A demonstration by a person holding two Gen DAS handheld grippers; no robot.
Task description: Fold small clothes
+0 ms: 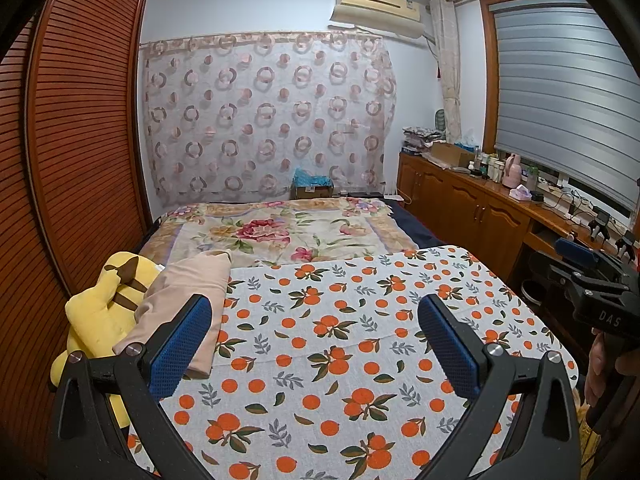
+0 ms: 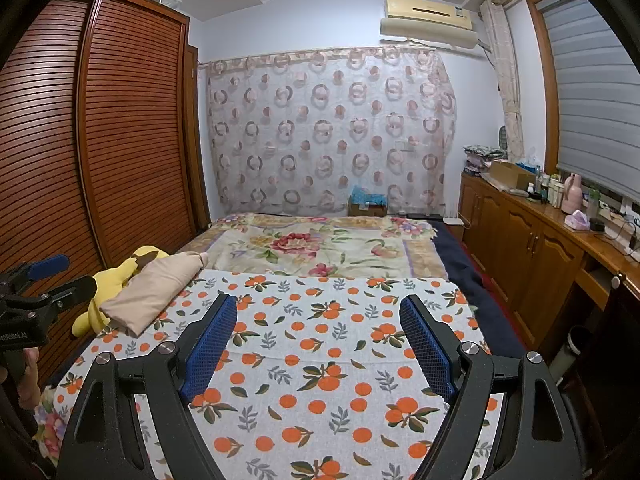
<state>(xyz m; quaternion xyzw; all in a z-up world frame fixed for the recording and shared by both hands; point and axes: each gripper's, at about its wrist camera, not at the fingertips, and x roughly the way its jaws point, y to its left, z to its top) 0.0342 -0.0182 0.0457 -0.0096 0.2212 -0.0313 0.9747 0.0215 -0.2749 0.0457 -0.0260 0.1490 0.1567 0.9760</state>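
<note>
1. One garment in view — a beige folded garment (image 1: pixel 188 300), lying as a flat, layered bundle at the left edge of the orange-print cloth (image 1: pixel 340 340), its far end resting against a yellow plush toy (image 1: pixel 108 304). In the right wrist view the same beige folded garment (image 2: pixel 154 290) shows squared edges and a doubled thickness.
2. Tongs: our left gripper (image 1: pixel 316 344) stands spread wide and holds nothing; our right gripper (image 2: pixel 320 344) likewise spread, nothing between its blue pads. Both hover above the bare middle of the cloth, well apart from the garment.
3. Step in hand — we judge it unsettled. A bundle already lying folded and set aside with both tongs free fits the close of a fold; it fits equally a pause before a further piece is brought to the cloth. No unfolded piece shows in either view.
4. Next move: whichever it is, any approach to the bundle would have to come from the right and low, so that the layers are not dragged open.
5. Surroundings: floral bedspread (image 1: pixel 280 236) beyond the cloth, louvred wardrobe doors (image 1: pixel 80 120) at left, wooden sideboard (image 1: pixel 472 204) with bottles at right, ring-patterned curtain (image 1: pixel 264 116) on the far wall.
6. Obstructions: the plush toy crowds the garment's left side; the cloth's centre bears nothing.
</note>
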